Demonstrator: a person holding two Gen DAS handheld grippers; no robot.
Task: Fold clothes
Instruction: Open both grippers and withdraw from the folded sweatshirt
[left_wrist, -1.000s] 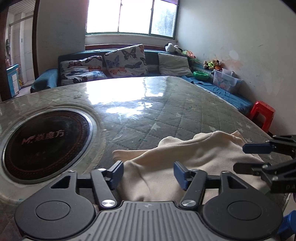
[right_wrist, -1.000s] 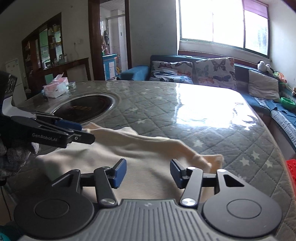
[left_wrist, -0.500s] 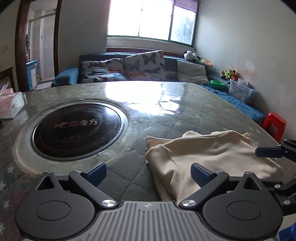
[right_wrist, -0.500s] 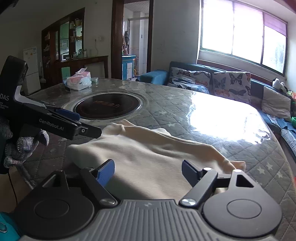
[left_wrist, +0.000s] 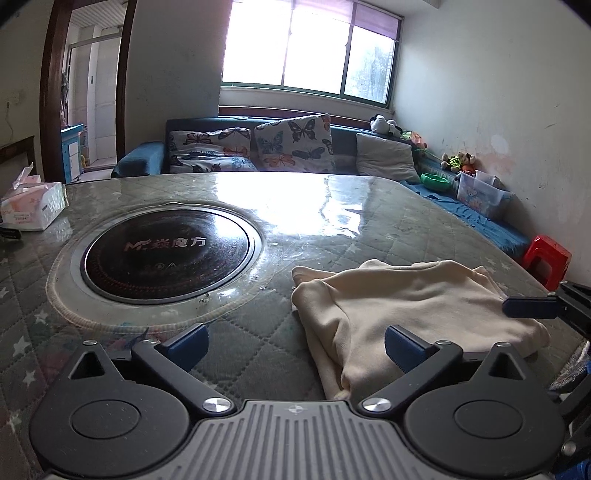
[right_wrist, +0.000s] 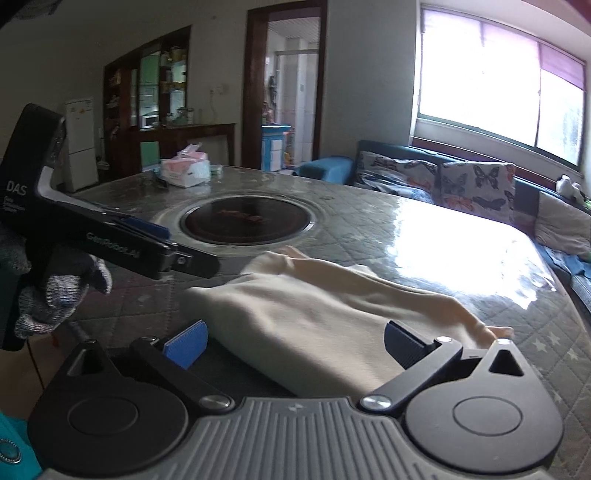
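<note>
While both grippers hover above the near edge of the table (left_wrist: 369, 206), neither one holds anything. The left gripper (left_wrist: 295, 341) has its blue-padded fingers spread wide, one over the bare quilted cover and the other over the cream garment (left_wrist: 413, 306). The right gripper (right_wrist: 293, 341) is likewise spread wide, its fingers apart above the cloth and not pinching it. The cream garment lies folded over on itself near the near right corner of the table, with a narrow part of it trailing toward the round black cooktop (left_wrist: 166, 254) set into the middle of the table. In the right wrist view the left gripper shows from the side, carried by a hand in a grey knitted glove (right_wrist: 55, 291) just beside the garment's left end. A tissue box (left_wrist: 31, 206) stands at the far left edge of the table. Beyond the table is a blue sofa with butterfly cushions (left_wrist: 295, 144) under a bright window, and a red stool (left_wrist: 546, 260) sits by the right wall.
</note>
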